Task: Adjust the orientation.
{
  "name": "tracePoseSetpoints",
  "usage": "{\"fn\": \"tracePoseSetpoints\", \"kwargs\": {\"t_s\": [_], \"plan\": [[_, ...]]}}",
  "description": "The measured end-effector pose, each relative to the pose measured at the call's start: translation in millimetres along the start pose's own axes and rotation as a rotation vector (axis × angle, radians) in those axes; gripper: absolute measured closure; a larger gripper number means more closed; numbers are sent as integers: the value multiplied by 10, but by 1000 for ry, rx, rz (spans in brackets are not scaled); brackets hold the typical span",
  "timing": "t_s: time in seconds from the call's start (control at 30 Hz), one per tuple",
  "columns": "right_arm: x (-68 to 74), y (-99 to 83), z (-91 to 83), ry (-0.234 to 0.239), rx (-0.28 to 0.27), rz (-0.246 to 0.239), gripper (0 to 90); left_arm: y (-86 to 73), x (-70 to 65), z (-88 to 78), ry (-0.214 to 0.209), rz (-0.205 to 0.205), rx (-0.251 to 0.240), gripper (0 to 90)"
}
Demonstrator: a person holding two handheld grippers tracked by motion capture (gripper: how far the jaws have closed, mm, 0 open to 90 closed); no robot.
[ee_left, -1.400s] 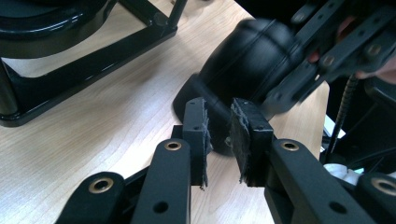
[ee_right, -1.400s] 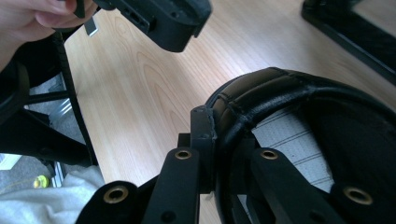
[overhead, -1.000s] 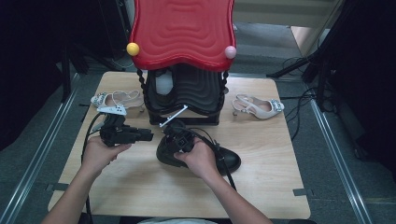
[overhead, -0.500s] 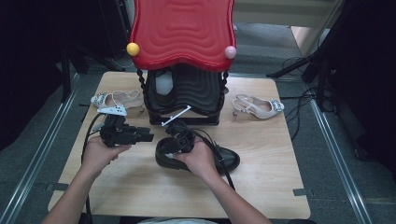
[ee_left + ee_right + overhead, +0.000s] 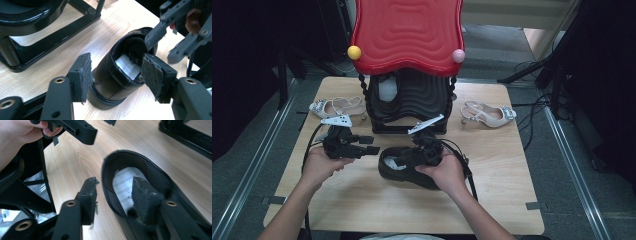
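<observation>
Table carries a red-roofed black stand. Black shoe lies just before it, long axis across the table. Right gripper, nearer, straddles its collar, jaws just opening; left gripper is open off its end, jaws likewise just opening.

The high view looks forward and down from above the person's side onto the whole pale wooden counter. Each gripper view sits close behind its own jaws, low over the wood, and all three share the glossy black leather shoe.
</observation>
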State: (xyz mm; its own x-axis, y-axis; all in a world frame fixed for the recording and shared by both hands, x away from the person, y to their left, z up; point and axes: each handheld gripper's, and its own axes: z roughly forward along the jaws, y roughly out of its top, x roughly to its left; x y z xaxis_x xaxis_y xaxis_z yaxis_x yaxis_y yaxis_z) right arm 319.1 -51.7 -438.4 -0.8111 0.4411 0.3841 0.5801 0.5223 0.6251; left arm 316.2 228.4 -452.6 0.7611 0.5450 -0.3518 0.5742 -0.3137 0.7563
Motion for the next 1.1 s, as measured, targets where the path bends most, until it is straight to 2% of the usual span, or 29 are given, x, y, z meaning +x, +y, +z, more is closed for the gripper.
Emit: {"fn": "tracePoseSetpoints", "kwargs": {"t_s": [0.13, 0.2, 0.27, 0.33, 0.4, 0.47, 0.57, 0.6, 0.63, 0.67, 0.7, 0.77, 0.83, 0.9, 1.03, 1.1], "plan": [[-68, -134, -150, -6, -28, 8, 524, 16, 4, 37, -9, 0, 3, 405], [-92, -196, -221, 13, -53, 13, 521, 17, -6, 49, -11, 24, -16, 441], [-99, -241, -282, -2, -48, 24, 517, 31, -9, 55, 4, 27, -25, 480], [-101, -284, -339, -6, -55, 22, 518, 64, -1, 54, 0, 8, -21, 525], [-93, -325, -389, -15, -57, 17, 521, 95, 1, 50, -3, 18, -20, 559], [-80, -379, -435, -32, -57, 6, 529, 117, 6, 56, -9, 4, -24, 598], [-76, -453, -485, -40, -69, 3, 542, 140, 25, 80, -26, -28, -5, 658], [-74, -485, -508, -49, -86, -4, 543, 146, 26, 89, -24, -24, 6, 699], [-76, -519, -531, -46, -103, -9, 551, 155, 28, 101, -13, -22, 17, 711], [-86, -555, -550, -50, -113, -17, 559, 169, 37, 116, -7, -36, 26, 729], [-101, -590, -567, -59, -117, -13, 569, 183, 48, 131, -12, -35, 35, 760], [-136, -661, -591, -62, -117, 4, 593, 213, 53, 168, 6, -22, 59, 819], [-160, -728, -605, -77, -112, 12, 611, 222, 59, 206, 1, -2, 59, 891], [-175, -793, -614, -86, -115, 22, 627, 213, 46, 248, 0, 38, 64, 900], [-170, -935, -592, -93, -137, 33, 712, 206, 70, 281, -22, 32, 56, 900], [-143, -997, -553, -94, -122, 37, 756, 202, 109, 292, -27, 25, 52, 900]]}}
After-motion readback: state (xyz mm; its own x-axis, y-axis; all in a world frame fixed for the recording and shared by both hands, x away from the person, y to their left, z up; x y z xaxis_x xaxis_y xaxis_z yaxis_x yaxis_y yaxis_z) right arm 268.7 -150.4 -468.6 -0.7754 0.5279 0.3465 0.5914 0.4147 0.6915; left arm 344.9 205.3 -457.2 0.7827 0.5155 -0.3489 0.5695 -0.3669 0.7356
